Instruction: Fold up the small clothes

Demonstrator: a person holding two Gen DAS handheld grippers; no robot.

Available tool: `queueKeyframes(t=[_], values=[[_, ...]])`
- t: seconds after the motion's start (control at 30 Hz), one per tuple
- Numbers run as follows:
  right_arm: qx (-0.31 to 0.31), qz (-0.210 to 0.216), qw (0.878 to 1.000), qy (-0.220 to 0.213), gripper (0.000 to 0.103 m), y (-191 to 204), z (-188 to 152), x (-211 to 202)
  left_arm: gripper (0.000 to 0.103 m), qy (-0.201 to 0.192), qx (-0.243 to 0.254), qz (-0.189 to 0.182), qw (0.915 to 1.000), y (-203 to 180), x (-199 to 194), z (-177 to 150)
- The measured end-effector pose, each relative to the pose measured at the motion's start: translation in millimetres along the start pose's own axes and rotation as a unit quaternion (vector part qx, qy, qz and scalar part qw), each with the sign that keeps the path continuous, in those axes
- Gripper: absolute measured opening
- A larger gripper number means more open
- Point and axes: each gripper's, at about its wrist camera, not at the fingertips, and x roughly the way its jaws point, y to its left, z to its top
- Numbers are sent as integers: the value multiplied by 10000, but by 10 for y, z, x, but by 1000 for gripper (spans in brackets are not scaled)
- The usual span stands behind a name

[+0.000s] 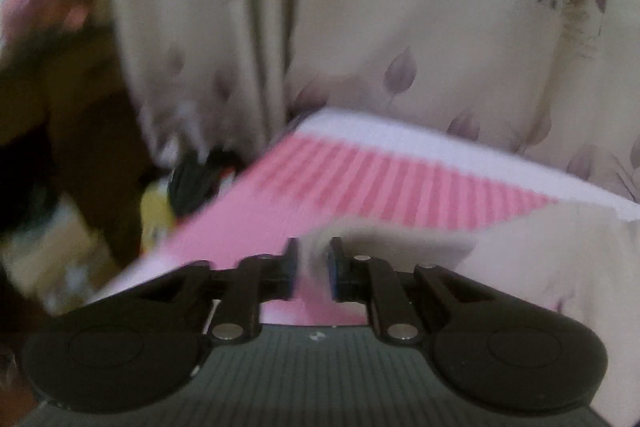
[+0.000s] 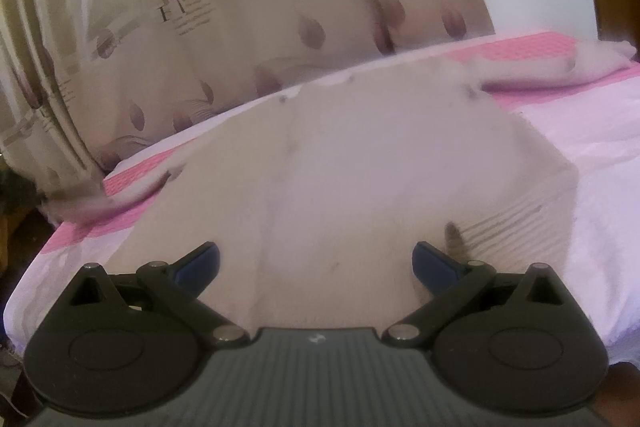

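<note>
Left tongs (image 1: 313,269) pinch an edge of the pale garment (image 2: 360,163) near the bed's (image 2: 592,131) side; right tongs (image 2: 316,265) gape wide over its hem. The garment stretches directly ahead, its long axis crosswise, toward floral curtains (image 2: 240,7).

A pink-and-white bed sheet (image 2: 592,131) spreads near; a cream leaf-print curtain (image 2: 248,27) hangs far behind it.
</note>
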Motion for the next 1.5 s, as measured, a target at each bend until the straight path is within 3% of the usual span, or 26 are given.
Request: queueKeyframes(t=[0.07, 0.13, 0.2, 0.3, 0.43, 0.53, 0.63, 0.7, 0.73, 0.77, 0.83, 0.9, 1.0, 1.03, 1.07, 1.13, 1.2, 1.23, 1.27, 1.3, 1.4, 1.5], values=[[-39, 21, 10000, -4, 103, 14, -10, -17, 60, 79, -228, 157, 9996, 125, -60, -235], [-72, 36, 10000, -28, 103, 31, -11, -49, 75, 5, -408, 333, 9986, 223, -177, -414], [-111, 23, 9999, -67, 103, 48, -14, -89, 79, -170, -294, 411, 9986, 223, -277, -482], [-90, -7, 9999, -86, 103, 31, -22, -133, 90, -606, 431, 464, 9962, 102, -349, -435], [7, -36, 10000, -71, 103, 7, -50, -168, 96, -1233, 1838, 298, 9747, -324, -324, -392], [-2, -71, 9999, -77, 103, 23, -77, -206, 101, -1189, 2519, 57, 9604, -623, -136, -416], [-27, -115, 9999, -96, 103, 20, -76, -248, 101, -787, 2682, -185, 9600, -765, 109, -423], [-35, -164, 9998, -125, 103, 0, -68, -285, 96, -605, 2639, -194, 9625, -743, 247, -453], [-24, -193, 9997, -147, 103, -14, -62, -303, 77, -551, 2538, -204, 9655, -689, 282, -464], [-9, -222, 9996, -166, 103, -36, -57, -319, 41, -489, 2304, -165, 9717, -579, 288, -472], [40, -286, 9994, -197, 103, -88, -54, -345, 11, -214, 1506, -132, 9883, -246, 298, -437], [110, -324, 9992, -196, 103, -150, -54, -344, 11, -189, 567, 1, 9982, 182, 248, -391], [197, -318, 9992, -168, 103, -217, -51, -320, 10, -321, -210, 760, 9964, 744, 119, -405], [197, -316, 9991, -180, 103, -227, -46, -318, 4, -294, -432, 896, 9946, 905, 82, -416], [193, -324, 9991, -202, 103, -231, -45, -323, 1, -254, -563, 902, 9940, 1036, 40, -425], [197, -325, 9990, -237, 103, -235, -37, -325, 1, -322, -220, 874, 9954, 1060, -49, -437], [184, -340, 9990, -209, 103, -227, -35, -301, 10, -431, 594, 713, 9947, 822, -98, -431], [179, -351, 9990, -191, 103, -220, -33, -292, 36, -442, 951, 537, 9930, 659, -105, -434], [179, -352, 9991, -177, 103, -209, -33, -286, 79, -514, 1247, 293, 9904, 490, -124, -433], [176, -341, 9991, -170, 103, -195, -33, -285, 99, -617, 1465, 113, 9872, 339, -143, -458], [135, -351, 9991, -197, 103, -153, -35, -310, 103, -1061, 2236, -247, 9686, -146, -186, -549], [102, -417, 9988, -227, 103, -157, -35, -350, 103, -1052, 2650, -398, 9577, -519, -55, -567]])
